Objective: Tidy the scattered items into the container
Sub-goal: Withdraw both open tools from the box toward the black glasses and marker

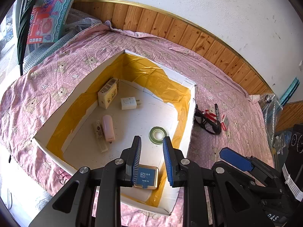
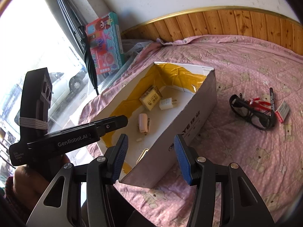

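A white cardboard box [image 1: 75, 89] [image 2: 189, 117] lined with yellow tape sits on the pink bedspread. Inside lie a yellow carton [image 1: 108, 94] [image 2: 151, 99], a white charger [image 1: 128, 103] [image 2: 166, 104], a pink stapler-like item [image 1: 108, 128] [image 2: 143, 122], a green tape roll [image 1: 158, 129] and a blue tin [image 1: 148, 176]. My left gripper [image 1: 151, 138] hovers open over the box, holding nothing. My right gripper [image 2: 150, 137] is open and empty at the box's near corner. Black glasses [image 1: 206, 121] [image 2: 250, 111], a pen [image 1: 217, 111] [image 2: 272, 98], a red item [image 2: 259, 102] and a small red-and-white pack [image 1: 224, 122] [image 2: 283, 109] lie on the bedspread to the right.
A wooden wall panel [image 1: 170, 28] borders the bed at the back. A colourful toy box [image 1: 45, 19] [image 2: 106, 45] and a folded dark umbrella [image 1: 24, 28] lean at the far left by a bright window. Bubble wrap [image 1: 270, 109] lies at the right edge.
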### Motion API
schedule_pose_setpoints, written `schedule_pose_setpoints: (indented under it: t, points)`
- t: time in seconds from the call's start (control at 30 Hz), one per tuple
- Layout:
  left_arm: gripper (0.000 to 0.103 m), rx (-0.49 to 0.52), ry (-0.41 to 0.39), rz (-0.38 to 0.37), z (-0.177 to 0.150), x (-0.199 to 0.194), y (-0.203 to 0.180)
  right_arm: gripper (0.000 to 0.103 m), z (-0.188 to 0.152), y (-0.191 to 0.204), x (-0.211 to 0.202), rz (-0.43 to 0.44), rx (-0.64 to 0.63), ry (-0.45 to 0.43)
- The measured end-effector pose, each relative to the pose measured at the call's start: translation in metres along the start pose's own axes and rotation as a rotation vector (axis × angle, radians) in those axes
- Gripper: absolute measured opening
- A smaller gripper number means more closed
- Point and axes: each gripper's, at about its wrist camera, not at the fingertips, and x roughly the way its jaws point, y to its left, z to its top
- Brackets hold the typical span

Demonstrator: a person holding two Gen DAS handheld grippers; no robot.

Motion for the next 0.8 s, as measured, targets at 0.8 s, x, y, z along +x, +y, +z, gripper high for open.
schedule_pose_setpoints:
  t: [0.8]
  points:
    - [0.025, 0.156, 0.023, -0.057, -0.032, -0.009, -0.103, 0.054, -0.05, -0.061, -0.077, -0.032, 0.138, -0.076]
